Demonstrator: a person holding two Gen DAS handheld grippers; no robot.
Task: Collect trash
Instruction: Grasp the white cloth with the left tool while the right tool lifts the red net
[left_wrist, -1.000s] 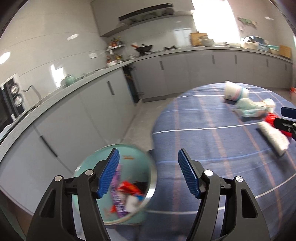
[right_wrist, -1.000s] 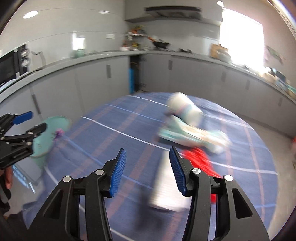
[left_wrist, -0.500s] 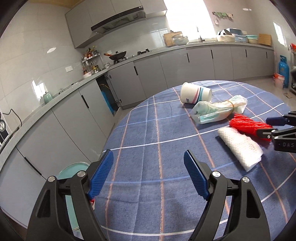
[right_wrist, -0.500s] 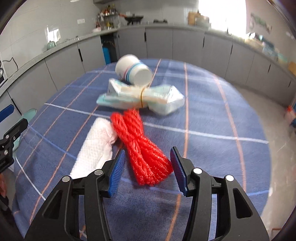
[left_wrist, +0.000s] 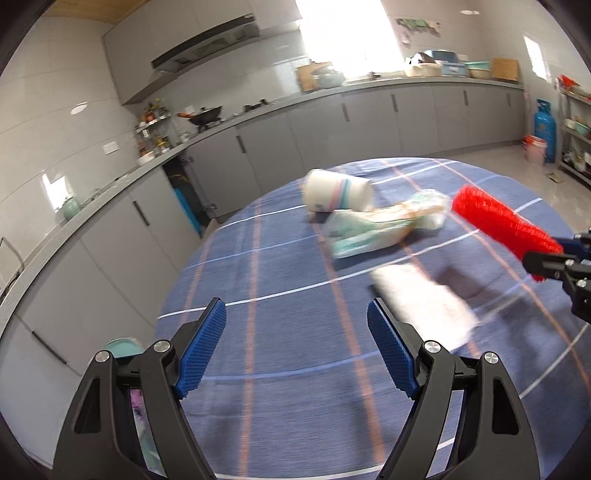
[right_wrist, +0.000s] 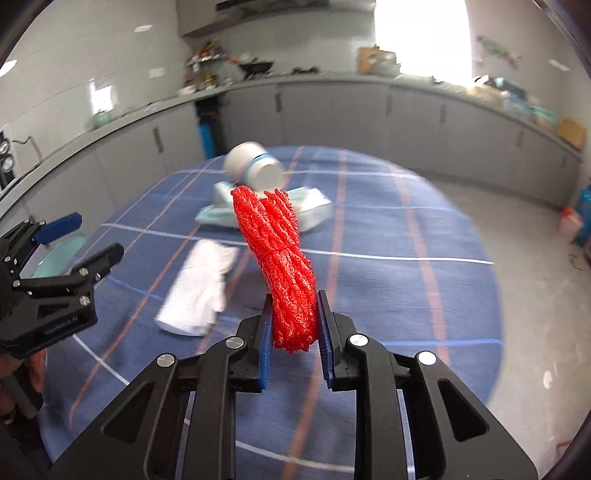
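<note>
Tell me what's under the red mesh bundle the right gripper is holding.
The red mesh bundle, clamped in the right gripper, hangs above the blue plaid tablecloth, beside the white foam net. Whatever lies directly beneath it is hidden.

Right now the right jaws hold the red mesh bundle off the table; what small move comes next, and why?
Probably carry the red mesh bundle leftward toward the teal bin past the table edge. The right gripper is shut on it and it hangs clear of the blue tablecloth, so the lift looks done. The left gripper is open and empty.
</note>
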